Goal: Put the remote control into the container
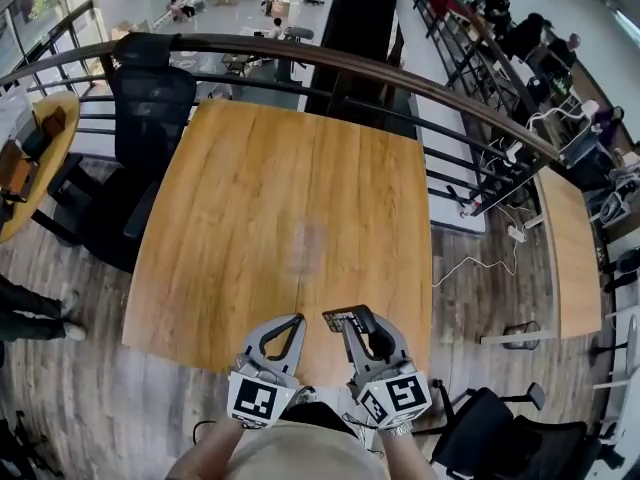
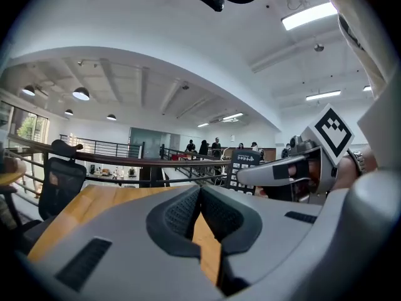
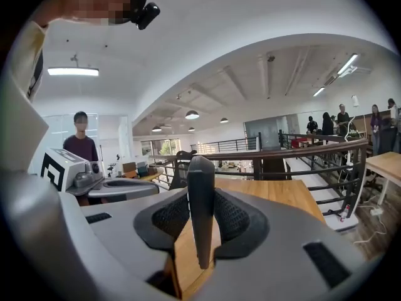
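- Your right tool (image 1: 355, 320) is clamped on the remote control (image 3: 201, 212). The remote stands edge-on between the pads, so they press its two broad faces, which looks like a firm hold for carrying.
- From the left gripper view, the remote's button face shows past the right tool's tips. Most of its length is free beyond the grip, which should let you lower it into an opening end first.
- Your left tool (image 1: 297, 320) has its jaws together with nothing between them. It sits just beside the right one at the near edge of the counter (image 1: 300, 198), idle and out of the way.
- Both tools hang low and close to your body, above the counter's near edge.
- No container shows in any view, and the wooden top ahead of you is bare. You likely need to find the container before moving the remote.
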The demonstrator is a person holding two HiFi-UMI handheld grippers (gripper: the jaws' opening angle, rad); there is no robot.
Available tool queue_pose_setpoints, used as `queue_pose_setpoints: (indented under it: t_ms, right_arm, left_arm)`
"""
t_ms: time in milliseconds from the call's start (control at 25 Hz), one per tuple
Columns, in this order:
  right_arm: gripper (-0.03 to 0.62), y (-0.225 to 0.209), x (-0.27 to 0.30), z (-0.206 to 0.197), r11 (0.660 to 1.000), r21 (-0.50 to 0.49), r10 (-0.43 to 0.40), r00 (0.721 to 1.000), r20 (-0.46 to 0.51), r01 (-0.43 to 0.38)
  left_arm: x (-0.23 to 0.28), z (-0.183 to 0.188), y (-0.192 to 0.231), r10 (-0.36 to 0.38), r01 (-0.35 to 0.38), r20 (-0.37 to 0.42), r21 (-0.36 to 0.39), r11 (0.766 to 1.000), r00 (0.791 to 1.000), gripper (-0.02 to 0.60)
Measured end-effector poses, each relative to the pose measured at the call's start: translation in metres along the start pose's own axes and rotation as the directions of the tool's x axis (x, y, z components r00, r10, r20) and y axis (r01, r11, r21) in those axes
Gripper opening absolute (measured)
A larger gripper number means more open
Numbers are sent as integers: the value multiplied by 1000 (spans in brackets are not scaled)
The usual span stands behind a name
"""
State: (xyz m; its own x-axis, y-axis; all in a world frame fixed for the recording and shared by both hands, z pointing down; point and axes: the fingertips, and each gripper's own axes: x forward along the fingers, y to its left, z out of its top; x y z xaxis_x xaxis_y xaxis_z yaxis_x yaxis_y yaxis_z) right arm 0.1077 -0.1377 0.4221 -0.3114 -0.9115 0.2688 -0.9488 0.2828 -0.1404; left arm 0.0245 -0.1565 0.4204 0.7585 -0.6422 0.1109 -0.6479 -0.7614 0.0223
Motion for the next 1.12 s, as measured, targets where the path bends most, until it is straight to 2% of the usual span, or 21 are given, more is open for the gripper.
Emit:
queue_pose_setpoints:
  t_ms: [160,320,440,600,720,840,1000,1120]
  right_arm:
    - [127,-1,29,6,1000,0,-15,1000,-6,15]
    - [127,-2,60,-2,1000,-23,18,999,-36,-19]
    - [127,-13,89,-2,997,-39,70,996,-49,-72]
    - [127,-20,147,13,983,-93,153,986,-69,-159]
    - [127,-34,182,15,961,-132,232,968,-97,-244]
    - [127,-57,219,19,942,-160,282,954,-98,-295]
    - [127,-87,261,22,928,-170,320,943,-90,-331]
    - [127,-104,284,13,916,-166,352,930,-107,-366]
  left_arm:
    - [15,-9,17,-35,32,-50,-57,998,998,11]
    - [24,-11,44,-5,6,17,-34,999,1000,11]
    - [31,-24,64,51,-54,-45,-67,996,998,11]
    - [44,-26,110,140,-143,-53,-57,988,989,11]
    - [55,-33,120,190,-196,-80,-64,979,978,11]
    - [79,-46,126,232,-240,-98,-83,967,968,11]
    - [113,-58,131,254,-267,-124,-99,959,959,11]
    - [140,-62,125,224,-233,-147,-44,971,963,11]
